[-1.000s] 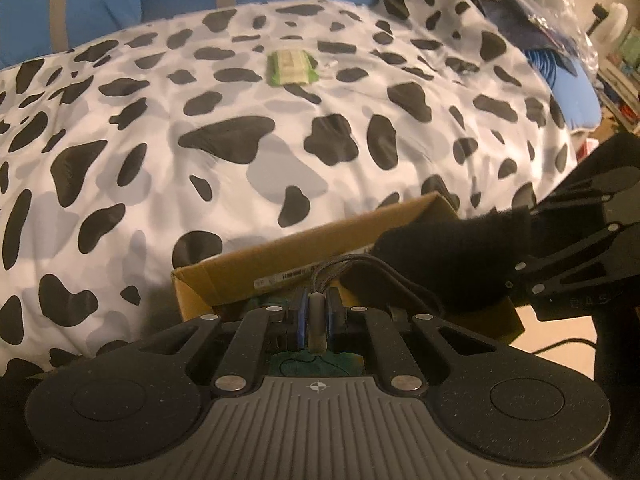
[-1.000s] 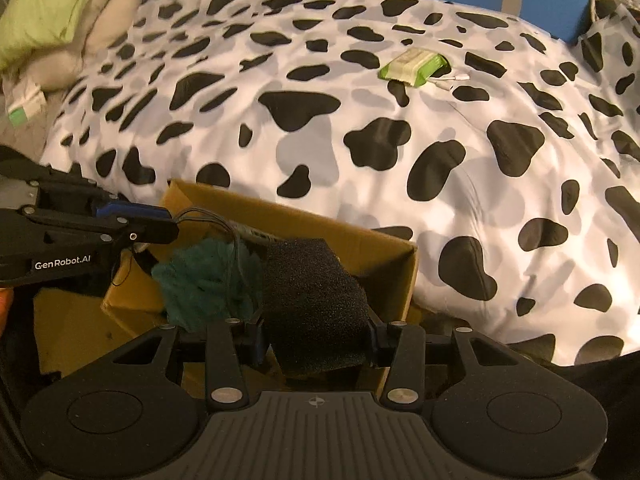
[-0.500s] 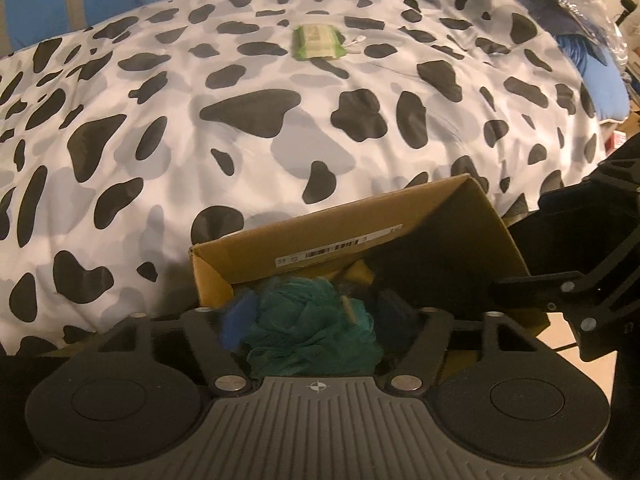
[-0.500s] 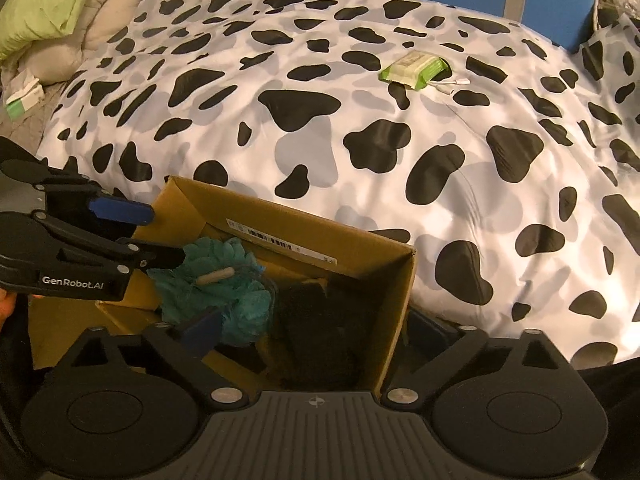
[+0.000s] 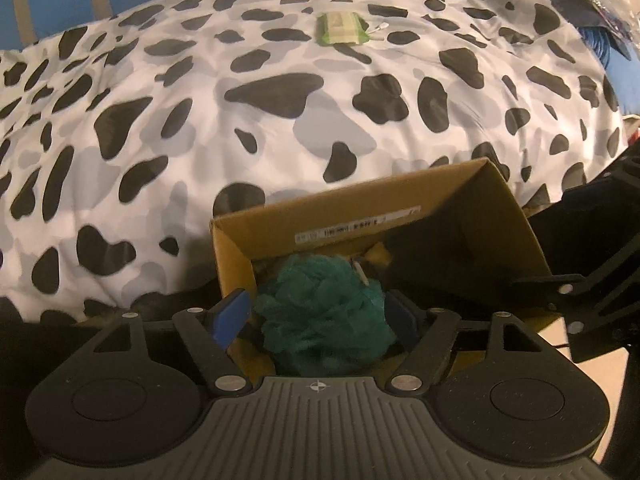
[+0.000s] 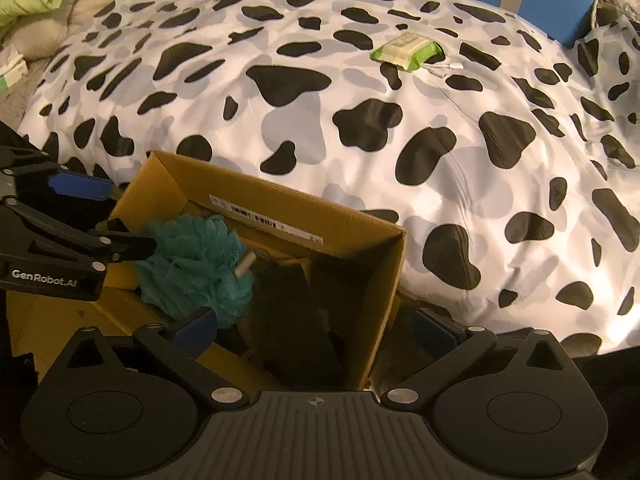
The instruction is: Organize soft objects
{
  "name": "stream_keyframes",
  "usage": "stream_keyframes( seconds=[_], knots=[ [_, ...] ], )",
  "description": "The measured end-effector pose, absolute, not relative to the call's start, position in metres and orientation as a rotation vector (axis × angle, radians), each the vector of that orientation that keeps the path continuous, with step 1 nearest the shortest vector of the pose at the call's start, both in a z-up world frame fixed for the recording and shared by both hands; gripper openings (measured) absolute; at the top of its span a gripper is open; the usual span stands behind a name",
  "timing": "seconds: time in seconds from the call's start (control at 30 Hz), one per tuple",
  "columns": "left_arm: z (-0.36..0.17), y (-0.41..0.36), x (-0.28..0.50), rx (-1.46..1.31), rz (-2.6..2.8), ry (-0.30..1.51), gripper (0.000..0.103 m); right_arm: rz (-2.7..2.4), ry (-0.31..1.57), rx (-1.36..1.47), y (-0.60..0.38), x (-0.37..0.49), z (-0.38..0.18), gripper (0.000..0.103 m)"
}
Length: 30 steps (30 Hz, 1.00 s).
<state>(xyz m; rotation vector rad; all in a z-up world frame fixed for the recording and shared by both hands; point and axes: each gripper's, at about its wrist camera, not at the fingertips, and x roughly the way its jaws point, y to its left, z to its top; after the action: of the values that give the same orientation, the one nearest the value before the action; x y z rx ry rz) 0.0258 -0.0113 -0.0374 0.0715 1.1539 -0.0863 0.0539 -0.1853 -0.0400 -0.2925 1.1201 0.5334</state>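
An open cardboard box [image 5: 352, 216] [image 6: 384, 280] stands against the bed's near edge. A teal mesh bath pouf [image 5: 320, 312] [image 6: 196, 264] lies in its left part. A black foam sponge [image 6: 296, 316] lies in its right part, dark in the left wrist view [image 5: 448, 264]. My left gripper [image 5: 316, 316] is open just above the pouf, fingers apart on either side. My right gripper [image 6: 316, 328] is open above the sponge, with the box's right wall between its fingers.
The bed has a cow-print duvet [image 5: 200, 120] [image 6: 440, 140]. A green pack of wipes [image 5: 340, 29] [image 6: 404, 52] lies far back on it, with a white cable beside it. Blue striped cushions line the back. Pale pillows [image 6: 36, 4] sit at far left.
The left gripper opened and let the pouf's cord go; the pouf now lies in the box. The right gripper opened and dropped the black sponge into the box. Both grippers drew back a little.
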Motion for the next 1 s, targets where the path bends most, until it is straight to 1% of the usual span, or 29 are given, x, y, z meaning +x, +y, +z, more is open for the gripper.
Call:
stream_keyframes(
  seconds=[0.1,0.17,0.27,0.33,0.43,0.63,1.0],
  knots=[
    [-0.037,-0.011,0.018,0.035,-0.077,1.173,0.074,0.519,1.136,-0.328,-0.182,0.049,-0.043,0.103],
    [-0.038,-0.010,0.013,0.012,-0.065,1.185,0.078,0.513,1.145,-0.353,-0.179,0.045,-0.046,0.103],
    [-0.039,-0.008,0.008,-0.017,-0.041,1.203,0.086,0.500,1.150,-0.380,-0.176,0.038,-0.047,0.103],
    [-0.040,-0.007,0.005,-0.020,-0.013,1.215,0.099,0.494,1.154,-0.394,-0.174,0.034,-0.047,0.103],
    [-0.040,-0.005,0.001,-0.037,0.013,1.223,0.103,0.481,1.162,-0.404,-0.173,0.029,-0.048,0.103],
    [-0.038,-0.009,-0.005,-0.031,0.002,1.215,0.103,0.436,1.201,-0.417,-0.172,0.022,-0.051,0.103],
    [-0.051,-0.014,-0.002,0.017,0.025,1.288,0.103,0.424,1.235,-0.413,-0.173,0.019,-0.053,0.103]
  ],
)
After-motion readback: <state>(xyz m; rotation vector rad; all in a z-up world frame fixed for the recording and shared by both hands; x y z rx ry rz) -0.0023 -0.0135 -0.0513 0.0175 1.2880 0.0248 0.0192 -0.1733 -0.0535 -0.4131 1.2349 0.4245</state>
